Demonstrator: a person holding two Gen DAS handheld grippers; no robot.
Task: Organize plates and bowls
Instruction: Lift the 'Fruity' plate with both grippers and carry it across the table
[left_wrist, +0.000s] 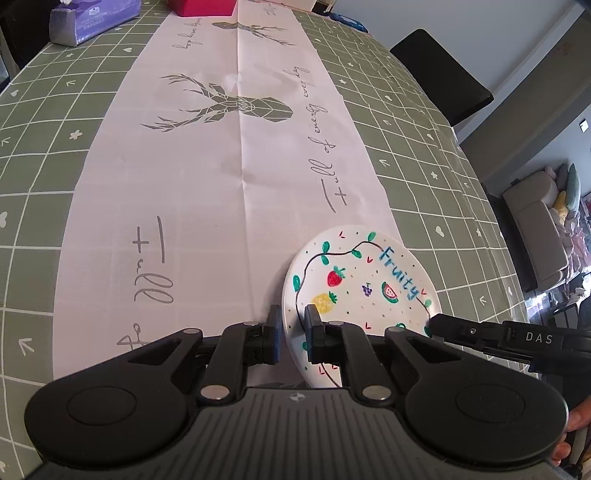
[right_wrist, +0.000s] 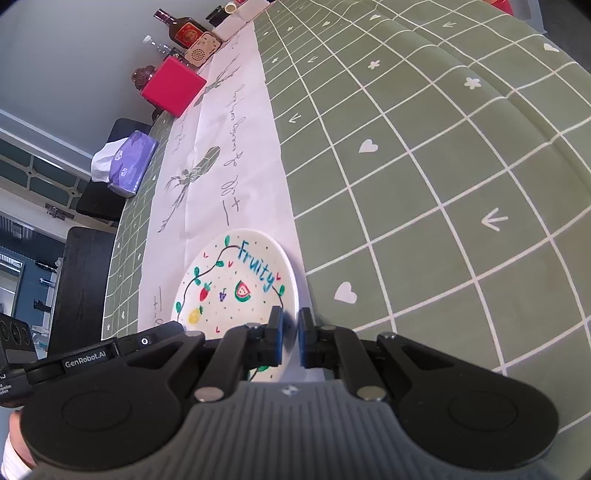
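Observation:
A white plate (left_wrist: 364, 280) painted with fruit and the word "Fruity" is over the white table runner (left_wrist: 221, 155). My left gripper (left_wrist: 293, 326) is shut on the plate's near left rim, one finger on top and one beneath. My right gripper (right_wrist: 290, 332) is shut on the same plate (right_wrist: 236, 284) at its right rim. The right gripper's body (left_wrist: 491, 338) shows at the plate's right side in the left wrist view. The left gripper's body (right_wrist: 92, 356) shows at lower left in the right wrist view. Whether the plate rests on the runner or is held just above it is unclear.
The green checked tablecloth (right_wrist: 424, 184) covers the table. At the far end stand a purple tissue box (right_wrist: 129, 162), a red box (right_wrist: 171, 90) and bottles (right_wrist: 184, 31). A black chair (left_wrist: 441, 75) stands beside the table's right edge.

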